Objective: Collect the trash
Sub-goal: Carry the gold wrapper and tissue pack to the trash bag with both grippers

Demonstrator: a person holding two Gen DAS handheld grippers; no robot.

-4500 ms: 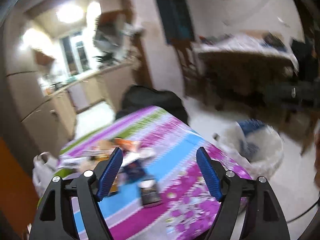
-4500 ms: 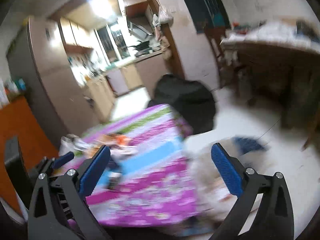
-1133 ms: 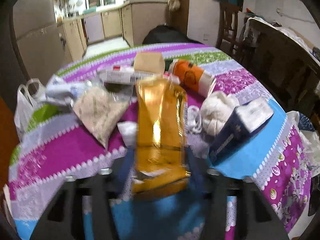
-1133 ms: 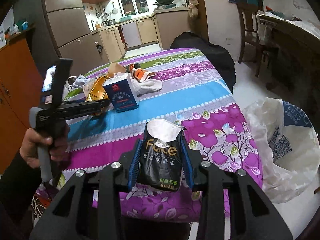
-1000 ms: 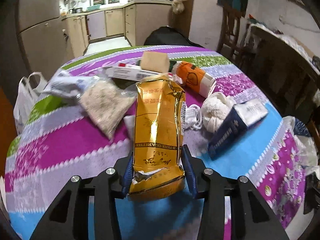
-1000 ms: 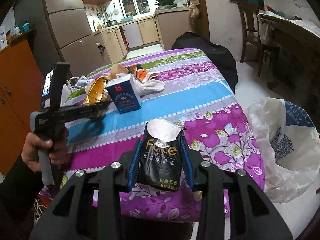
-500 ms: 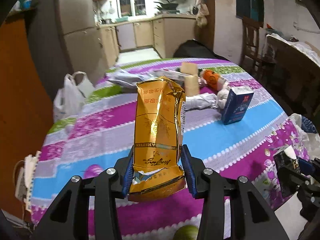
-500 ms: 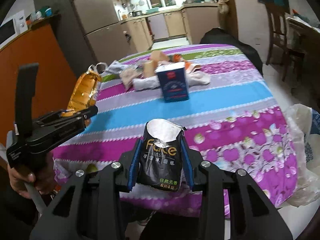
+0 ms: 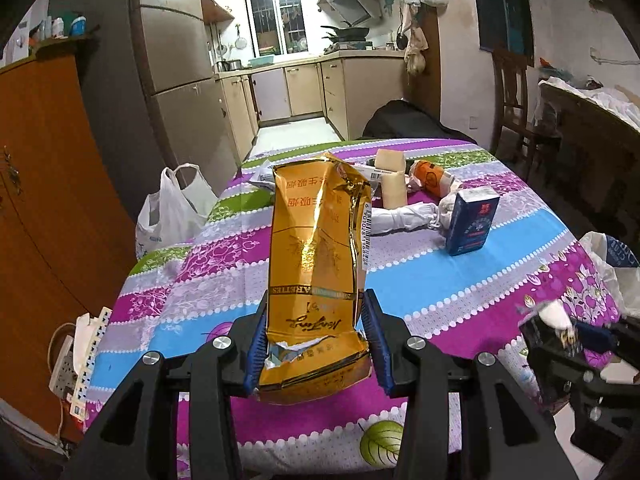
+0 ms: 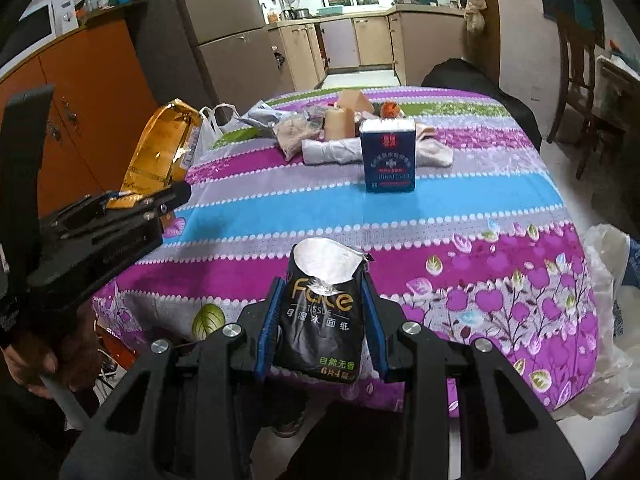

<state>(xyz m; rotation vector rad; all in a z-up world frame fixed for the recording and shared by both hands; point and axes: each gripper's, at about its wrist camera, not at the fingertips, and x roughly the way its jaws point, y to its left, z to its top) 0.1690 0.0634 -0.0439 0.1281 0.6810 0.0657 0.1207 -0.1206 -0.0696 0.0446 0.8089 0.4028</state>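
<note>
My left gripper (image 9: 316,312) is shut on a crumpled gold foil packet (image 9: 316,256), held upright above the near edge of the table. In the right wrist view that gold packet (image 10: 160,156) and the left gripper (image 10: 176,194) show at the left, with a hand (image 10: 36,360) on the handle. My right gripper (image 10: 322,300) is shut on a black tissue pack (image 10: 322,316) with a torn silver top. More trash lies on the far half of the striped tablecloth (image 10: 440,208): a blue carton (image 10: 387,154), a white cloth (image 10: 332,148), an orange can (image 9: 430,178).
A white plastic bag (image 10: 612,320) hangs open at the table's right edge, seen also as a white bag (image 9: 612,264) in the left view. Another white bag (image 9: 172,212) sits on the floor at the table's far left. An orange cabinet (image 9: 44,200) stands left, chairs (image 10: 580,80) right.
Both grippers have drawn back from the trash pile toward the near end of the table, each keeping its hold. The left rose with the gold packet, which had lain among the trash.
</note>
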